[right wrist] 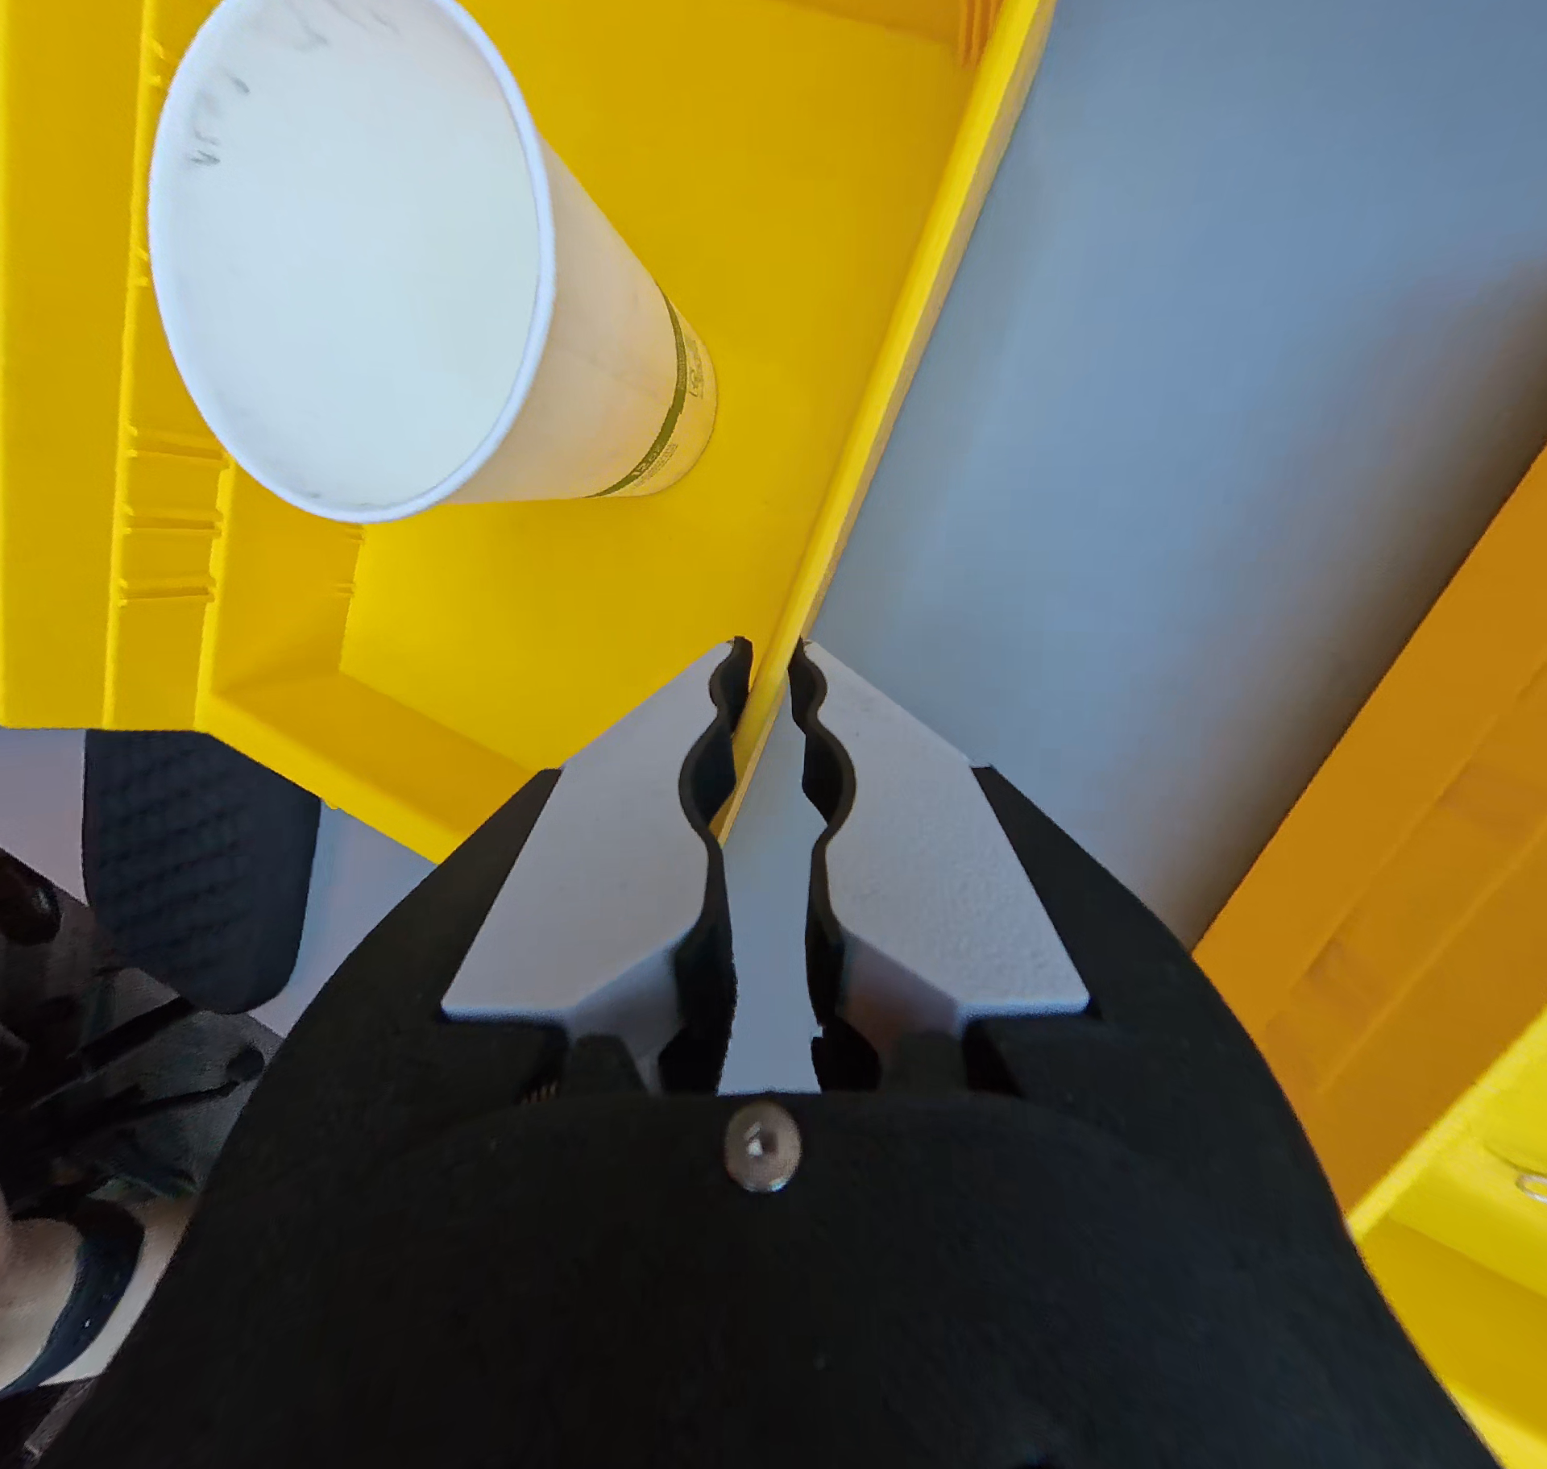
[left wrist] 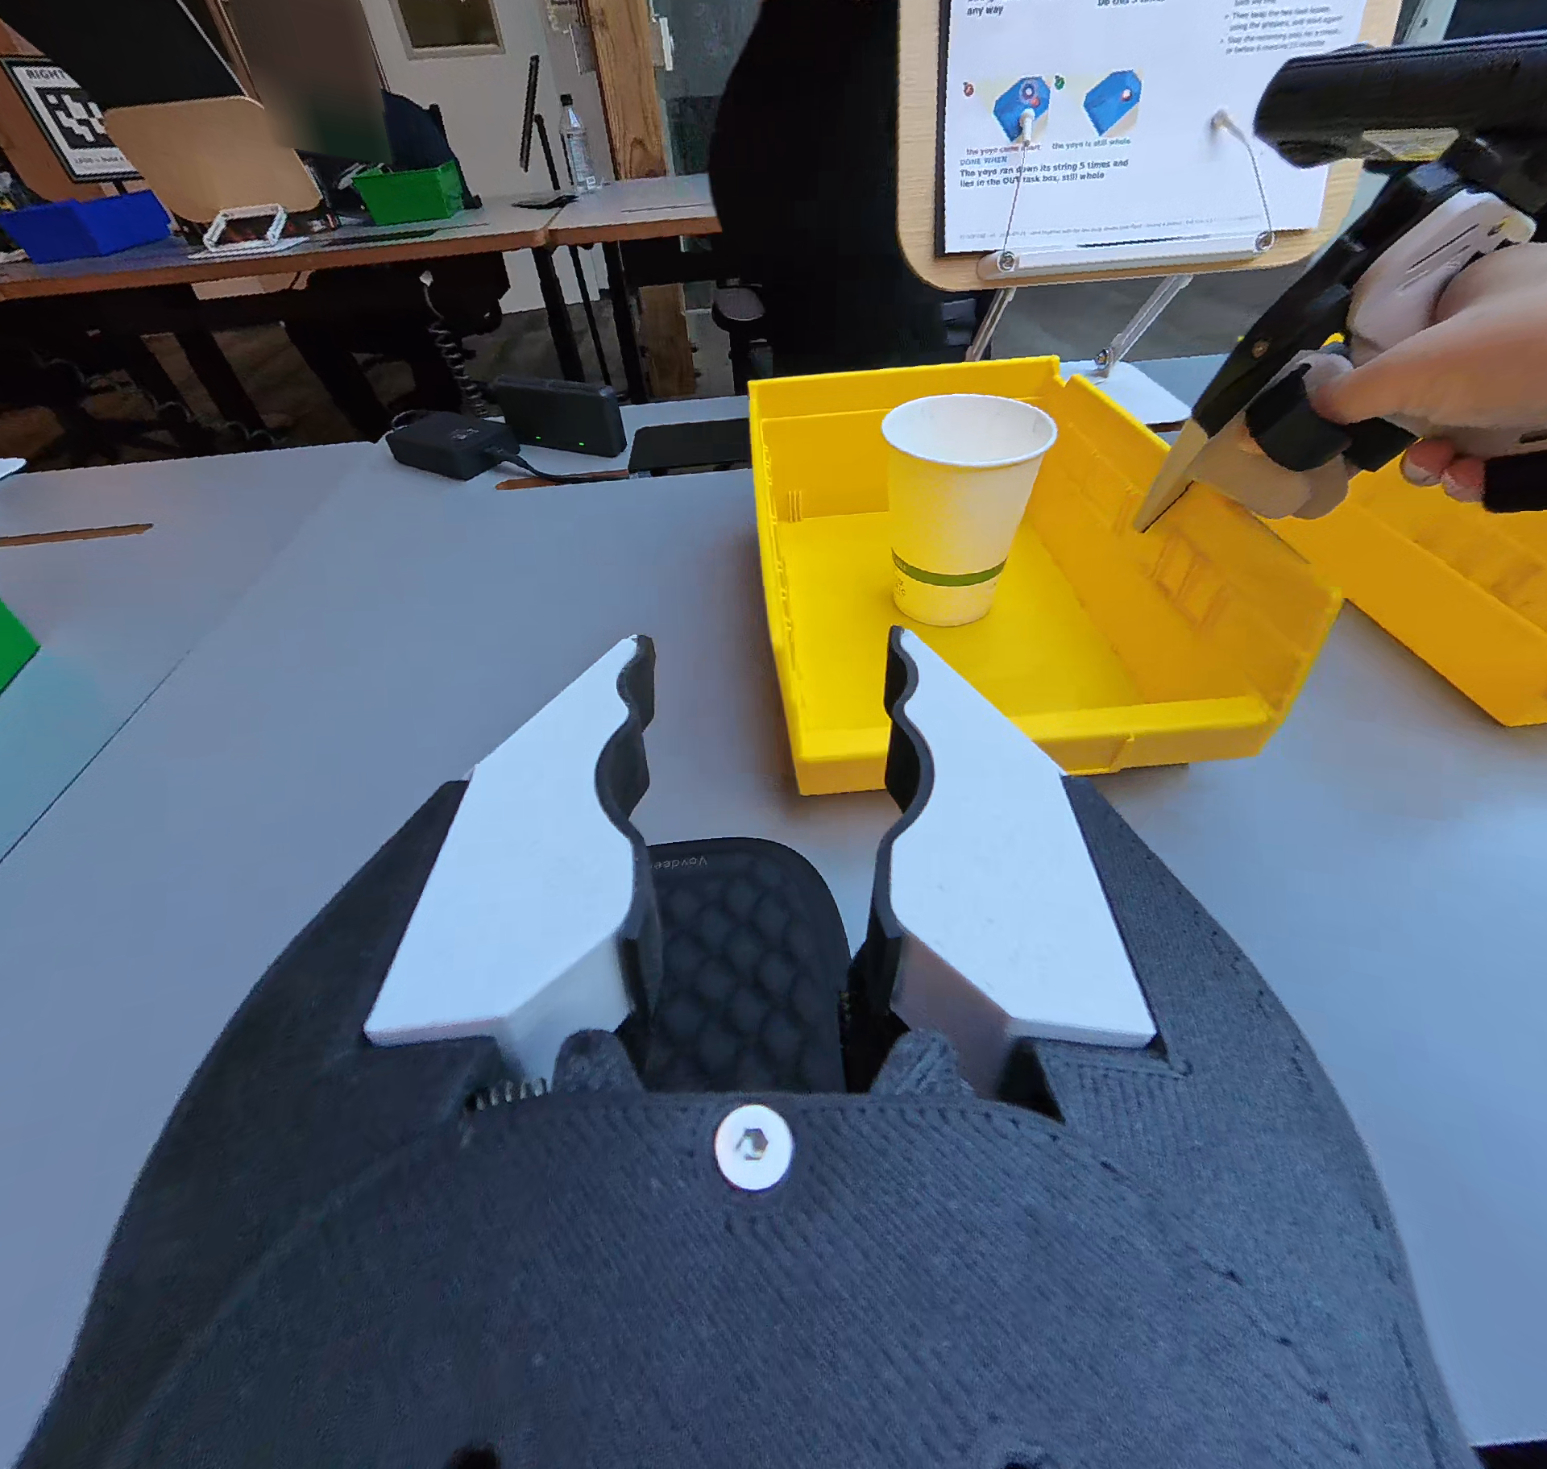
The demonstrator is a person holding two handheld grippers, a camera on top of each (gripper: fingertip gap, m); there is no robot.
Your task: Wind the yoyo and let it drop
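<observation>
Since no yoyo can be made out in either view, the step in hand is judged to be a search for it, and nothing can be wound until it is found. The left claw (left wrist: 770,642) is held wide and empty above the grey surface (left wrist: 418,675), just short of the near wall of the yellow bin (left wrist: 1004,746). The right claw (right wrist: 770,646) is drawn narrow, with the bin's right-hand rim running between its tips; whether the rim is pinched or merely straddled cannot be told. A paper cup (left wrist: 963,508) stands upright on the bin floor, and its inside, as seen from the right wrist view, appears white and bare. A second yellow bin (right wrist: 1381,885) lies beside the first, mostly out of frame.

To do this well, the second bin is best looked into first, as most of it is hidden. If the first bin is to be shifted by its rim, it should be moved slowly and kept level, so that the tall, light cup is not tipped. The left claw is best kept wide and low, ready for the yoyo's body once found, while the narrow right claw is better suited to the string.
</observation>
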